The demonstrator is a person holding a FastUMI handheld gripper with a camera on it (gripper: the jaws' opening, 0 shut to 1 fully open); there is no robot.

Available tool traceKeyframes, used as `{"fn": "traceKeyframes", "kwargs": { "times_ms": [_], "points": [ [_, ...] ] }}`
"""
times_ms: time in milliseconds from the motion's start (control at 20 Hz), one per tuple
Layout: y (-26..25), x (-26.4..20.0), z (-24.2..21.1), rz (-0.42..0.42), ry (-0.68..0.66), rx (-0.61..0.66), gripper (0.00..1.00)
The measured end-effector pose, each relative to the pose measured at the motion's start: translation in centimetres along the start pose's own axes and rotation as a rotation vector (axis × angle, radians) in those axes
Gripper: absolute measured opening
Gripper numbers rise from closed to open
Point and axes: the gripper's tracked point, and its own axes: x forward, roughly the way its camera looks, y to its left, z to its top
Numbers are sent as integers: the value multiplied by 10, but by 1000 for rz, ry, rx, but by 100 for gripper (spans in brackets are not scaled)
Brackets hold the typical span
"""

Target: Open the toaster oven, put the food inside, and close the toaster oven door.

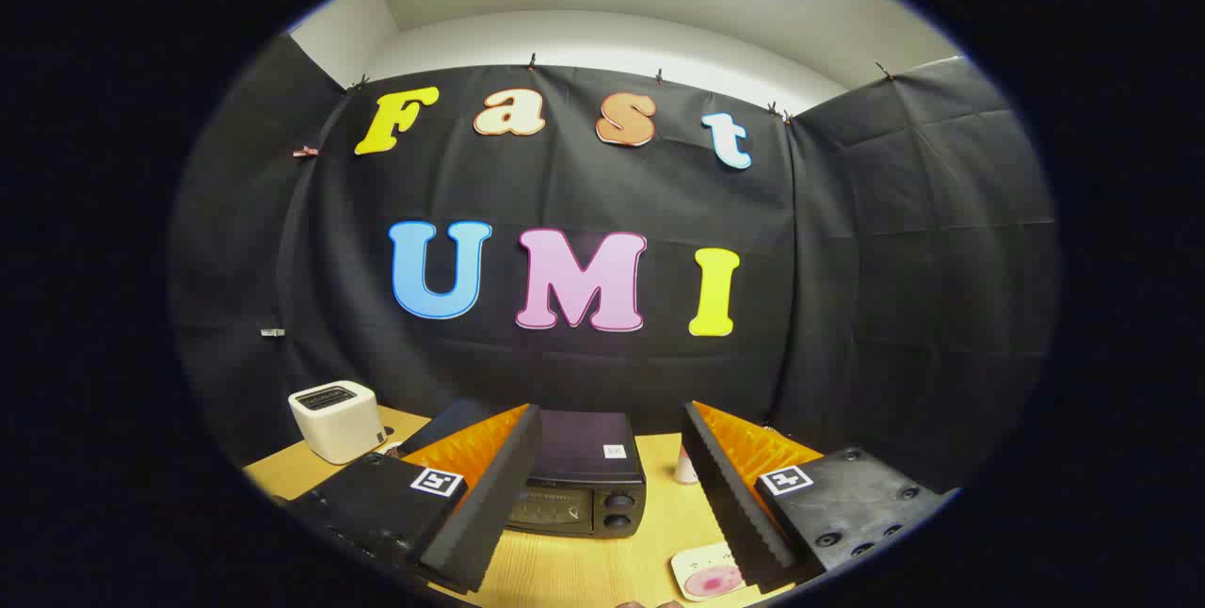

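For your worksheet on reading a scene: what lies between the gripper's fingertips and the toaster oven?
In the gripper view, nothing: bare wooden table. The toaster oven sits closed just ahead of the open gripper.

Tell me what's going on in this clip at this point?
A person is holding the gripper above a wooden table, fingers open and gripping nothing. Between and just beyond them sits the black toaster oven, its door closed. A plate with something pink on it, probably the food, lies near the fingers, partly hidden by one of them. A white toaster stands off to one side by the booth wall. Nothing has been touched yet.
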Motion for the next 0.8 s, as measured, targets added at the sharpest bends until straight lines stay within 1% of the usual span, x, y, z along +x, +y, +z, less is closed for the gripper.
{"fn": "traceKeyframes", "kwargs": {
  "times_ms": [250, 800],
  "points": [
    [5, -3, -4, 6, 14, -24, 98],
    [11, -8, -14, 3, 37, -10, 98]
  ]
}}
